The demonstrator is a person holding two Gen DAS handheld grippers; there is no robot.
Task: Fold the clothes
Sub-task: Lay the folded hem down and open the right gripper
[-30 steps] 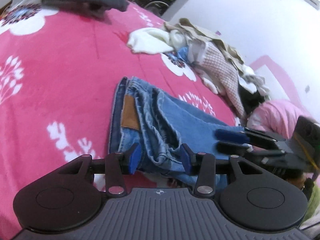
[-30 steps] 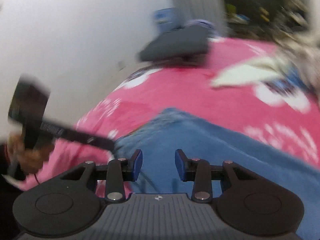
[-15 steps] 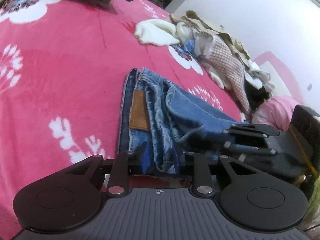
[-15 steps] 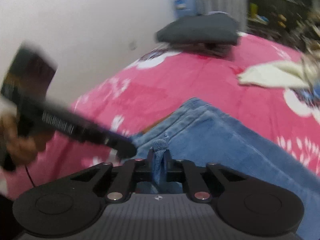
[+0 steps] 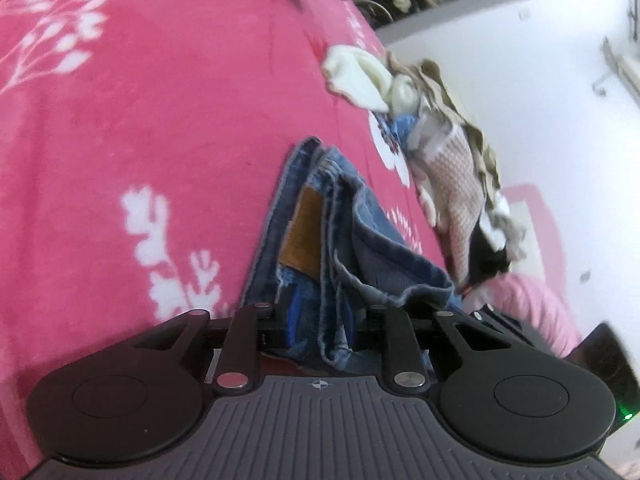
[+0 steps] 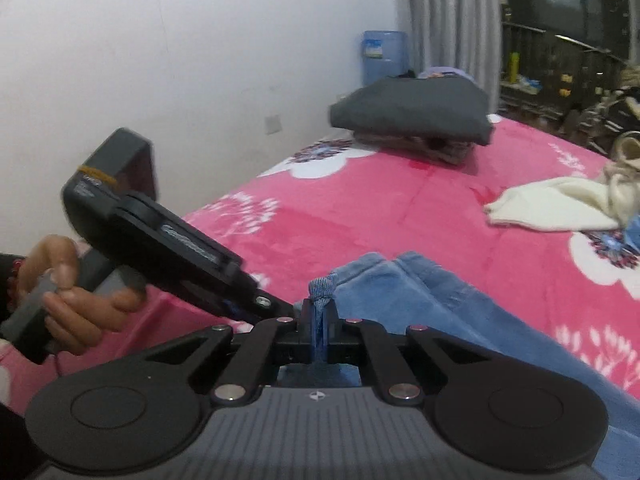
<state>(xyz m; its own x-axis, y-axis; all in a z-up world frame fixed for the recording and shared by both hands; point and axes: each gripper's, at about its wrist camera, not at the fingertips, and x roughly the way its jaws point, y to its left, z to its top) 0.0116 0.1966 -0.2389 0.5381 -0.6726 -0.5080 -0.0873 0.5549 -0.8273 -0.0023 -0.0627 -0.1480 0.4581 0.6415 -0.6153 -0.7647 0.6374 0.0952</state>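
Observation:
Blue jeans [image 5: 340,220] lie folded lengthwise on a pink flowered blanket [image 5: 140,120], waistband and brown leather patch facing me. My left gripper [image 5: 322,326] is shut on a bunch of denim at the near end. My right gripper [image 6: 319,326] is shut on a fold of the jeans [image 6: 432,292], with a tuft of denim sticking up between its pads. The left gripper also shows in the right wrist view [image 6: 276,304], held by a hand, its tip beside my right one.
A loose heap of unfolded clothes [image 5: 440,140] lies at the bed's far right; a cream garment [image 6: 560,204] spreads from it. A folded dark grey stack [image 6: 412,116] sits at the far end. White wall, a water bottle [image 6: 384,56] and shelves stand behind.
Both grippers went from open to shut on the jeans' near end. The denim has been lifted and bunched, and both cameras have moved in closer to it.

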